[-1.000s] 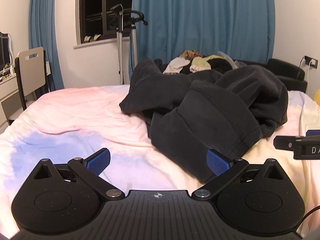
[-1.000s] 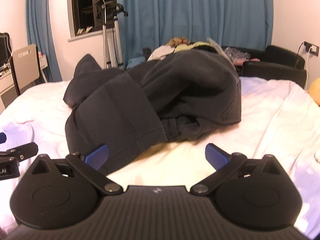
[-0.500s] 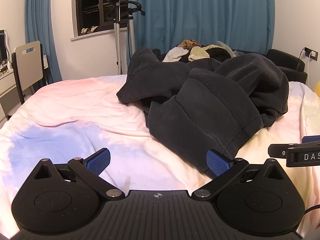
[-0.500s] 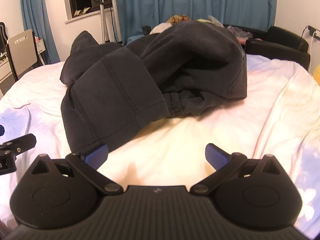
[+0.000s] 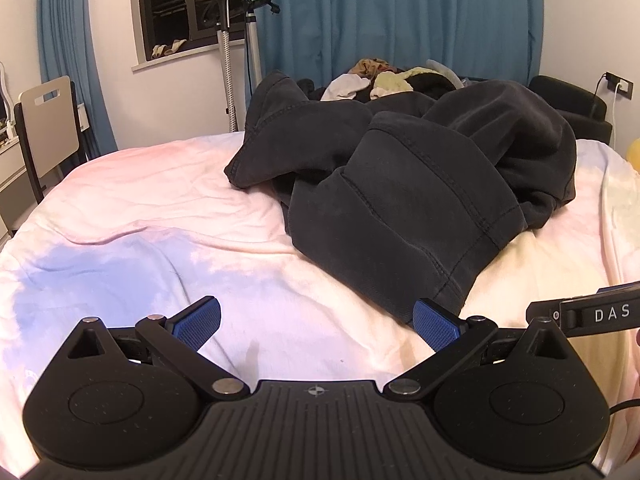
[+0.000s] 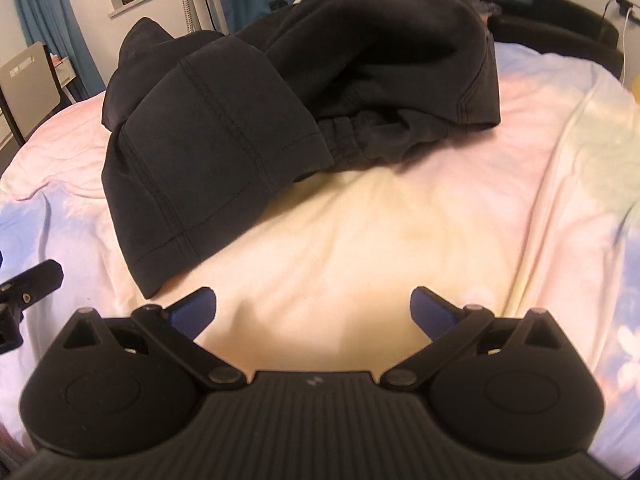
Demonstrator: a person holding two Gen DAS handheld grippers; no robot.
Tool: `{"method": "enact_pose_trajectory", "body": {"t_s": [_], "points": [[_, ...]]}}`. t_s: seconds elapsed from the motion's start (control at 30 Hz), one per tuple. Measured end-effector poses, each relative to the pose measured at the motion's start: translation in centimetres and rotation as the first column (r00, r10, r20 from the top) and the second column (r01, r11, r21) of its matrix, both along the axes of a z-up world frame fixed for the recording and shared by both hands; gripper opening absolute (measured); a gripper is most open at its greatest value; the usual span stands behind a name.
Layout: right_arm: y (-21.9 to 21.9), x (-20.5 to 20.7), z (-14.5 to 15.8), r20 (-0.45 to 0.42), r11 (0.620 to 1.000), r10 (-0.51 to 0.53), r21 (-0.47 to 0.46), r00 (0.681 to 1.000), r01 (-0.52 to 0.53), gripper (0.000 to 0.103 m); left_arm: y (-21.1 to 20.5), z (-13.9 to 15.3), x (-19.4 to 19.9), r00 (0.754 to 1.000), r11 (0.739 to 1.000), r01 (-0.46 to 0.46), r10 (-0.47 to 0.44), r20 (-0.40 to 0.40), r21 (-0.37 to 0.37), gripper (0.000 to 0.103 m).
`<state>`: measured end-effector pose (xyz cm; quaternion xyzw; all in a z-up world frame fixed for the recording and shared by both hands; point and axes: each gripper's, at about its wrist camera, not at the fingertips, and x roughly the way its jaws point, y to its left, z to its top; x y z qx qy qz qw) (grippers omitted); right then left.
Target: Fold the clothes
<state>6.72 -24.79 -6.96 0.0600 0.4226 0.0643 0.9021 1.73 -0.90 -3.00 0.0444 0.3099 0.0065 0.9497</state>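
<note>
A crumpled pair of dark grey trousers [image 5: 400, 184] lies in a heap on the pastel bed cover [image 5: 140, 220]. One leg hem points toward me, and the elastic waistband [image 6: 352, 140] shows under a fold. My left gripper [image 5: 316, 320] is open and empty, low over the cover, its right fingertip [image 5: 434, 320] just short of the hem. My right gripper [image 6: 312, 310] is open and empty, above bare cover just right of the same hem [image 6: 168, 264]. Each gripper shows at the edge of the other's view.
A pile of other clothes [image 5: 384, 80] lies at the far side of the bed. A garment steamer stand [image 5: 240, 40] and a chair [image 5: 44, 128] stand by the window on the left. A black armchair [image 5: 572, 104] is at the right.
Both grippers have risen and tilted down toward the bed; the right one has moved closer over the trousers. Both stay open. The trousers have not moved.
</note>
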Motion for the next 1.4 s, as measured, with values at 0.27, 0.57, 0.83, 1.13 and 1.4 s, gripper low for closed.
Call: {"method": "enact_pose_trajectory", "body": {"t_s": [0.27,0.57,0.83,1.13,1.4], "points": [[0.1,-0.2,0.3,0.02,1.0,0.001,-0.018,1.0,0.0,0.103,0.0,0.0,0.0,1.0,1.0,0.003,-0.003,0.003,-0.001,0.103],[-0.5,-1.1,2.7,0.178,0.999,-0.032,-0.019,0.984,0.036,0.103,0.4,0.6,-0.4,0.998,0.999,-0.015,0.017,0.06,-0.034,0.103],[-1.6,-3.3,5.9,0.435,0.997,-0.073,0.053,0.898,0.055,0.103,0.4,2.1,-1.5,0.982,0.999,-0.019,0.027,0.187,-0.042,0.103],[-2.3,-5.4,8.0,0.621,0.994,-0.101,0.098,0.778,0.052,0.103,-0.2,3.3,-2.9,0.945,1.0,0.001,0.007,0.326,-0.026,0.103],[-2.9,-6.5,8.6,0.67,0.99,-0.109,0.138,0.735,0.022,0.103,-0.6,3.6,-3.3,0.935,1.0,0.023,-0.017,0.355,-0.013,0.103]]}}
